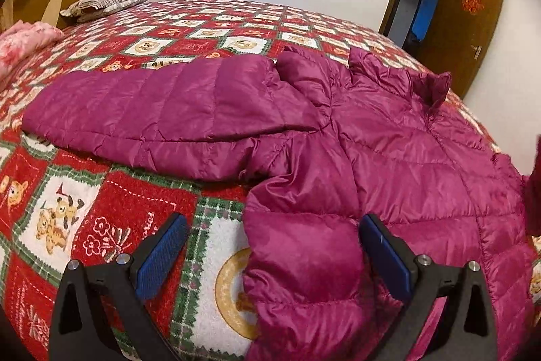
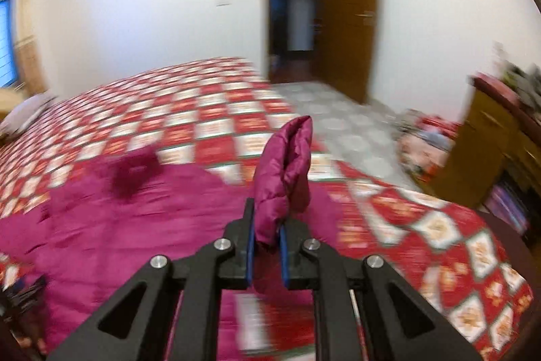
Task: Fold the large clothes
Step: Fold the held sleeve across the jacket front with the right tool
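Observation:
A magenta quilted puffer jacket [image 1: 389,151] lies spread on the bed, one sleeve [image 1: 152,110] stretched out to the left. My left gripper [image 1: 270,246] hovers low over the jacket's near hem, jaws wide open, with a fold of fabric between the blue pads [image 1: 162,259] but not pinched. In the blurred right wrist view, my right gripper [image 2: 267,225] is shut on a folded piece of the jacket [image 2: 287,171], which sticks up above the fingers. The rest of the jacket [image 2: 135,208] trails to the left on the bed.
The bed carries a red, green and white patchwork blanket [image 1: 101,225]. A striped pillow [image 1: 108,2] and pink bedding [image 1: 23,43] lie at the headboard. A brown door [image 2: 351,16] stands open beyond the bed. A wooden cabinet [image 2: 500,137] stands at the right.

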`<state>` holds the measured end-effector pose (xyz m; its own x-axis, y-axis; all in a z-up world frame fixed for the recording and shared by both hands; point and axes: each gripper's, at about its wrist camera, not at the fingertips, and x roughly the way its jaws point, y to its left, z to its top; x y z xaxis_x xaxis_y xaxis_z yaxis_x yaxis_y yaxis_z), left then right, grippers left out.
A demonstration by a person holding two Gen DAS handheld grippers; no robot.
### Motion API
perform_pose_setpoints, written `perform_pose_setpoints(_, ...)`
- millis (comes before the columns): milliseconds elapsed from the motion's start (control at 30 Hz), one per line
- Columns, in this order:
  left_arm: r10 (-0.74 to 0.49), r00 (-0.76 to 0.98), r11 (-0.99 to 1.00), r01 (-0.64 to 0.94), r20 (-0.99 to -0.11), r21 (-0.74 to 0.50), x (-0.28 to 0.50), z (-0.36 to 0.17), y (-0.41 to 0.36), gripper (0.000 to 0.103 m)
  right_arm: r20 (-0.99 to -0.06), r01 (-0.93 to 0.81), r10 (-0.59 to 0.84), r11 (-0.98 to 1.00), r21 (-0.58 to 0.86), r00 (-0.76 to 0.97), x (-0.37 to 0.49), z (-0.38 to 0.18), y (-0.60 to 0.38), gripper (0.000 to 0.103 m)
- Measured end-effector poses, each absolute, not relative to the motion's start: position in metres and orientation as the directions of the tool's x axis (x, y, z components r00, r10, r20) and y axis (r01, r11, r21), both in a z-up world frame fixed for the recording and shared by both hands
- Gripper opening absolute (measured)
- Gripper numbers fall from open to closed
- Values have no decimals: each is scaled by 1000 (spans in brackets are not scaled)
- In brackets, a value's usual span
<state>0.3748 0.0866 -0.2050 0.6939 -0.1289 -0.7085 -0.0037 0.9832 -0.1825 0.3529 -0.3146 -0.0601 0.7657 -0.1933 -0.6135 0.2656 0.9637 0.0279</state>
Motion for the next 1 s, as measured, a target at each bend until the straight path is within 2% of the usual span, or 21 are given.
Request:
perform_pose_setpoints(267, -161, 703, 975, 4, -692, -222, 373, -206, 93, 102, -664, -30, 68, 997, 69, 744, 410, -105, -170, 14)
perform_pose_setpoints(467, -180, 710, 969, 10, -681, -245, 372, -206, 96, 102, -715, -128, 146, 989, 79, 684, 431, -145, -103, 14)
perform_pose_setpoints(667, -198, 718, 963, 15, -667, -270, 370, -207, 98, 102, -721, -199, 214, 974, 107, 659, 435, -165, -77, 14)
perform_pose_setpoints(767, -203, 721, 961, 16, -662, -278, 371, -208, 99, 102, -711, -244, 300, 952, 184, 636, 440, -174, -70, 31)
perform_pose_setpoints(833, -203, 721, 961, 16, -662, -276, 371, -208, 98, 102, -701, -270, 389, 921, 282, 598, 442, -175, -72, 65)
perform_pose_setpoints(967, -200, 718, 962, 15, -666, -272, 372, -208, 99, 102, -612, -301, 474, 879, 369, 633, 426, -144, -88, 64)
perform_pose_setpoints(1000, -196, 716, 964, 14, -670, -267, 372, -208, 98, 102, -593, -305, 469, 881, 361, 654, 419, -133, -95, 57)
